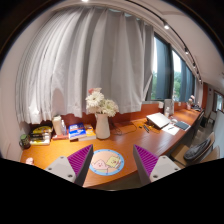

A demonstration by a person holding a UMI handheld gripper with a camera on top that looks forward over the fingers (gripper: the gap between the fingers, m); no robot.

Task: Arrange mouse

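Note:
My gripper [112, 162] hangs above an orange-brown desk [125, 140], its two fingers wide apart with purple pads [80, 158] facing each other and nothing held. A round light-blue mouse mat [107, 162] with cartoon figures lies on the desk between the fingers, below them. No mouse is visible to me in this view.
A white vase of pale flowers [101, 112] stands beyond the mat. Books and small items [55, 131] sit at the desk's far left. A laptop [160, 120] and papers lie to the right. White curtains [90, 60] and a window [165, 65] stand behind.

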